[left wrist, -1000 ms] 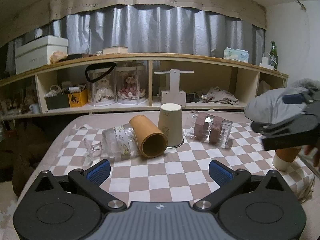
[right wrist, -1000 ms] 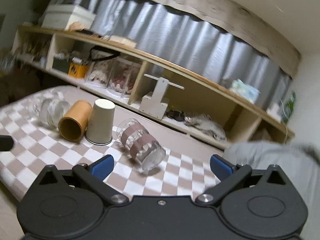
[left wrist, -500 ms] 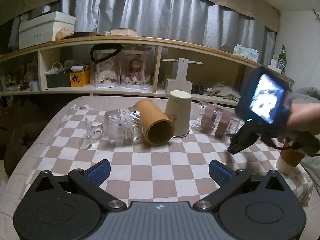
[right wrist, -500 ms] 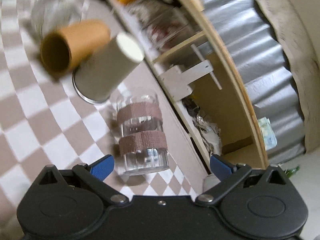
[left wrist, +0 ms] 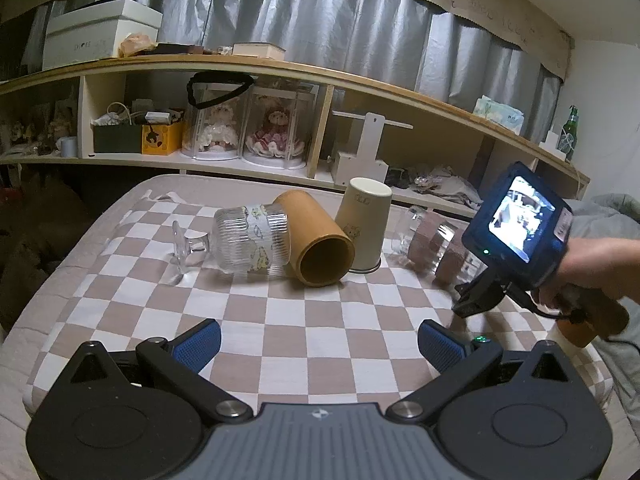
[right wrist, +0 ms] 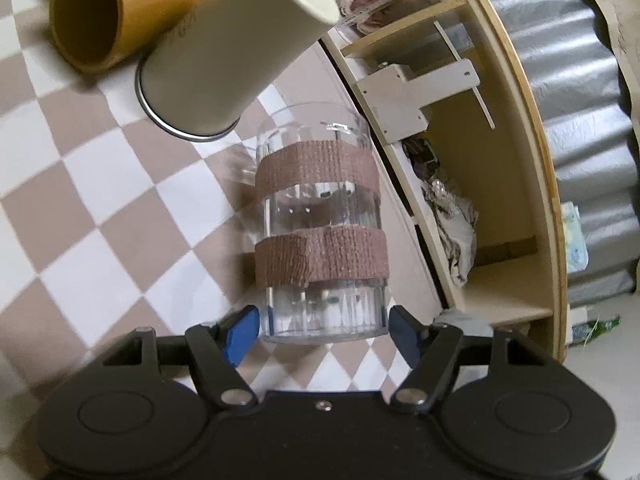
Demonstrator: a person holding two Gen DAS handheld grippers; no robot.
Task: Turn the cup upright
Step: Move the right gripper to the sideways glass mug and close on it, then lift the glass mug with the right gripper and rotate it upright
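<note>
right claw (right wrist: 322, 330) at the taped glass cup (right wrist: 320, 236), pads either side of its near end

cup lies on its side on the checkered counter (left wrist: 304, 320), beside an upside-down cream cup (left wrist: 362, 226). my right pads sit narrow, just beside the glass; contact i cannot tell. left claw (left wrist: 318, 342) wide, holding nothing, well back.

On the checkered worktop (left wrist: 304, 336) lie a ribbed clear glass goblet (left wrist: 240, 240), a tan cardboard tube (left wrist: 316, 246) and an inverted cream paper cup (left wrist: 362, 228); the right tool (left wrist: 466, 304) reaches a brown-banded clear glass cup (left wrist: 430, 242).
</note>
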